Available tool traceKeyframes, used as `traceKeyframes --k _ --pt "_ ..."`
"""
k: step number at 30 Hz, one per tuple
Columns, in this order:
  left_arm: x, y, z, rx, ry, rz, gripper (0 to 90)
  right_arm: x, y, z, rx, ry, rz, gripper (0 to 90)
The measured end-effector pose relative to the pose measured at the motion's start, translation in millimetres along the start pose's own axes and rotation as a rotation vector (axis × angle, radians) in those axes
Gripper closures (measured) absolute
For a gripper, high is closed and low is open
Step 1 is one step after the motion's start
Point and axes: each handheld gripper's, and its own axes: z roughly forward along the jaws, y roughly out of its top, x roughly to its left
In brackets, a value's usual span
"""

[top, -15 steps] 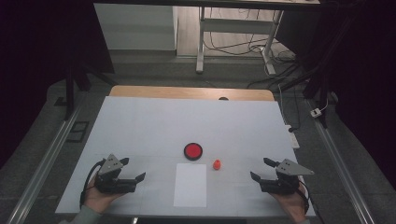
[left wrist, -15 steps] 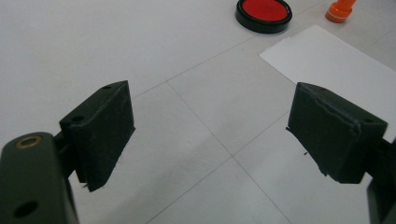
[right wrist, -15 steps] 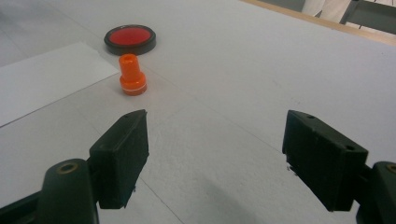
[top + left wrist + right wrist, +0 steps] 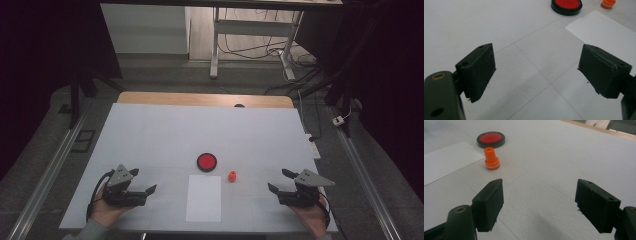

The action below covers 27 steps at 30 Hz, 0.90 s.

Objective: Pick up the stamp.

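White table (image 4: pixel 165 130), orange stamp (image 4: pixel 232 176) upright, knob end up.

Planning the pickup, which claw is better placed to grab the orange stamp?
Right. The orange stamp stands upright on the right claw's side of the white paper; the left claw would reach across that sheet.

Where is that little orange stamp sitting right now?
In the high view the orange stamp stands upright on the white table, right of centre, just off the white paper sheet's top right corner and beside the red ink pad.
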Motion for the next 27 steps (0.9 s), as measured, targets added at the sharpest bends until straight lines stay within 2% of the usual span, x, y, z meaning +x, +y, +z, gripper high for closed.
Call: traceKeyframes --k 10,19,27 --pt "-1.3 -0.4 -2.3 -0.007 0.016 0.006 14.2 2.8 8.0 -1.1 -0.014 -0.005 -0.006 25.4" --pt "-2.5 -1.3 -4.9 -0.012 0.024 0.014 14.3 6.4 13.6 7.1 0.009 0.019 -0.01 27.5" --pt "-3.6 -0.2 -3.5 -0.01 0.027 0.02 14.4 13.4 27.4 9.7 -0.009 0.041 -0.021 28.5"
